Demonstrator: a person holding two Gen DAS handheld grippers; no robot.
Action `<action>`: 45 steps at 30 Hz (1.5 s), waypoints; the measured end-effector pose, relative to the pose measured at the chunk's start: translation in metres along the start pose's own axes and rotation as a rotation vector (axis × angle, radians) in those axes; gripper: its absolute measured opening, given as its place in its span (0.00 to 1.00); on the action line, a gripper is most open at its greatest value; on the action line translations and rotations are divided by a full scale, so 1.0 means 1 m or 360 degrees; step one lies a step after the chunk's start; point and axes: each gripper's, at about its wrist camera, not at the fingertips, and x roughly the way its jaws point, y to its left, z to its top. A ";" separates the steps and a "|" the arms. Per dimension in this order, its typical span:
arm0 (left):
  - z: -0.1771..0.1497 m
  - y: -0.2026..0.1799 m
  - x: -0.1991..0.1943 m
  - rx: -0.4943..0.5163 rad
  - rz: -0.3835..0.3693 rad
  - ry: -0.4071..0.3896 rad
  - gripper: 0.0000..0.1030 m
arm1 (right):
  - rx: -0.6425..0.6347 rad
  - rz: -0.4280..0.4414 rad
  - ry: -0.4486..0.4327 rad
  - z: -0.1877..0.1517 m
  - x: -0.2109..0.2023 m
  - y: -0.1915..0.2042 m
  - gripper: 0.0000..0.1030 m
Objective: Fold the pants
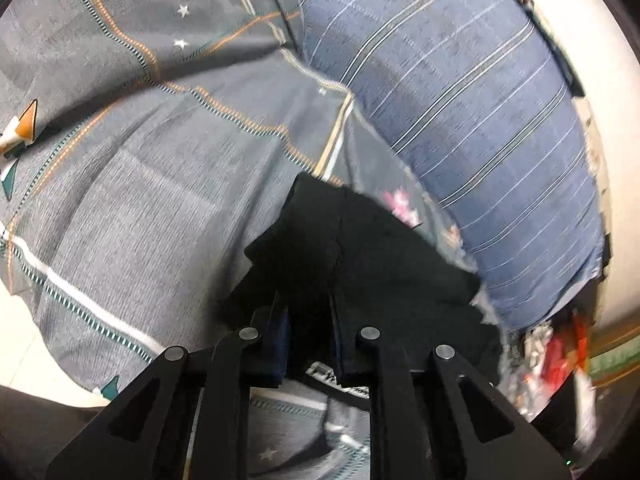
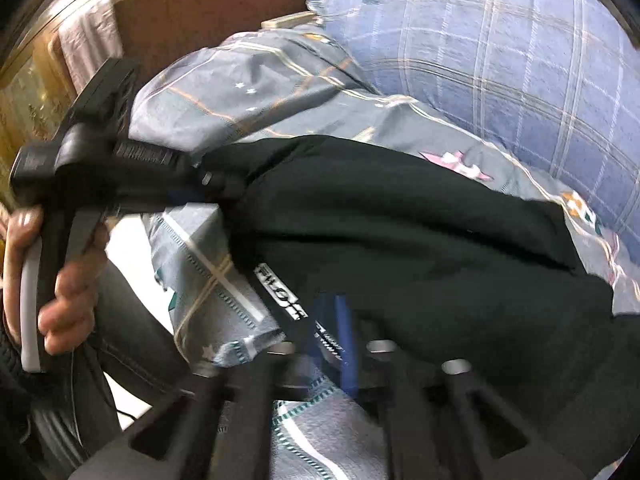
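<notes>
The black pants (image 1: 360, 252) are held up over a grey patterned bed sheet (image 1: 140, 184). My left gripper (image 1: 308, 320) is shut on an edge of the pants, with black cloth between its fingers. In the right wrist view the pants (image 2: 400, 232) stretch across the middle, with a white logo near their lower edge. My right gripper (image 2: 332, 344) is shut on the pants edge by that logo. The left gripper (image 2: 224, 184) shows in the right wrist view too, held by a hand and clamped on the pants' far left end.
A blue striped pillow (image 1: 480, 120) lies behind the pants; it also shows in the right wrist view (image 2: 520, 60). A wooden headboard (image 2: 208, 4) stands at the back. The person's hand (image 2: 60, 292) and dark trouser leg are at left. Cluttered items (image 1: 552, 352) lie at the right.
</notes>
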 end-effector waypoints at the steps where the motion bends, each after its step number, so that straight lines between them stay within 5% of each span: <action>1: 0.003 0.000 -0.001 -0.0026 -0.0031 0.0002 0.14 | -0.0038 -0.0017 -0.0022 -0.001 0.001 0.006 0.72; 7: 0.012 0.005 0.003 -0.0143 -0.0116 0.0041 0.14 | 0.0019 -0.0117 0.0098 -0.005 0.027 -0.008 0.55; 14: 0.017 0.004 0.007 -0.0153 -0.0126 0.0070 0.14 | -0.0090 -0.0196 0.0199 -0.013 0.041 -0.006 0.55; 17: 0.017 0.002 0.005 -0.0153 -0.0135 0.0068 0.14 | -0.0112 -0.0253 0.0193 -0.012 0.042 -0.007 0.33; 18: 0.016 0.002 0.003 -0.0155 -0.0140 0.0063 0.14 | -0.0105 -0.0278 0.0183 -0.011 0.038 -0.010 0.13; 19: 0.016 0.001 0.002 -0.0154 -0.0153 0.0060 0.14 | -0.0083 -0.0289 0.0175 -0.010 0.035 -0.015 0.08; 24: 0.010 -0.006 -0.009 -0.0096 -0.0157 0.0076 0.14 | -0.0001 -0.0262 0.0043 -0.002 -0.003 -0.030 0.07; 28: -0.012 -0.018 -0.022 0.0065 -0.0026 0.0040 0.14 | -0.0024 -0.0242 -0.0005 -0.006 -0.031 -0.024 0.07; 33: -0.034 -0.012 0.018 0.0184 0.0379 0.0185 0.14 | -0.0070 -0.0240 0.0245 -0.027 0.013 -0.015 0.08; 37: -0.034 -0.018 0.012 0.0228 0.0372 0.0140 0.17 | -0.0093 -0.0220 0.0236 -0.024 0.012 -0.009 0.25; 41: -0.028 -0.019 -0.020 0.0242 0.0398 -0.0094 0.68 | 0.0001 -0.0087 0.0039 -0.014 -0.030 -0.023 0.44; 45: -0.023 -0.015 -0.036 0.0196 0.0384 -0.0218 0.68 | 0.0200 -0.0040 -0.0134 -0.010 -0.071 -0.060 0.48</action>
